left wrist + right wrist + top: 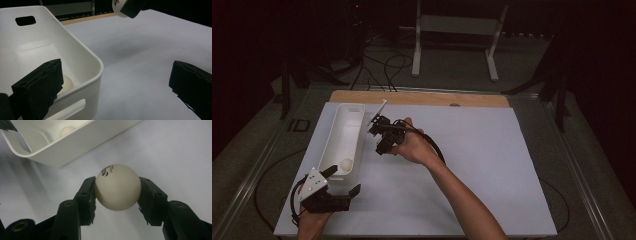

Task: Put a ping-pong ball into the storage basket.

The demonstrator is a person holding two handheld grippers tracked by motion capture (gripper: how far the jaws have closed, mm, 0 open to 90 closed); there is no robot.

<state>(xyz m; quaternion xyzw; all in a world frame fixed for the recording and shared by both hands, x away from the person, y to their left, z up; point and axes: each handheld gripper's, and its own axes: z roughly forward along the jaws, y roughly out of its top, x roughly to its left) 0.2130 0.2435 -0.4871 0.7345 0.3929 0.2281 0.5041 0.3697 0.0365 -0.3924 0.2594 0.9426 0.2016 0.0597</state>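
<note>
A white ping-pong ball with a printed logo (pixel 117 187) sits clamped between the two black jaws of my right gripper (pixel 117 183). That gripper (pixel 381 148) hovers just right of a long white bin (pixel 349 107), over the white sheet. From the left gripper view the held ball (pixel 119 7) shows at the top edge. A second plain ball (pixel 346 164) lies inside the bin at its near end (pixel 67 83) (pixel 67 130). My left gripper (pixel 344 180) is open wide across the bin's near right corner (pixel 82 47), one jaw inside and one outside, not pressing it.
A white sheet (pixel 472 165) covers the table, and a strip of wood (pixel 422 98) shows along its far edge. Beyond that stand a white frame (pixel 452 30) and loose cables (pixel 387 70) on a dark floor. The sheet's right half has free room.
</note>
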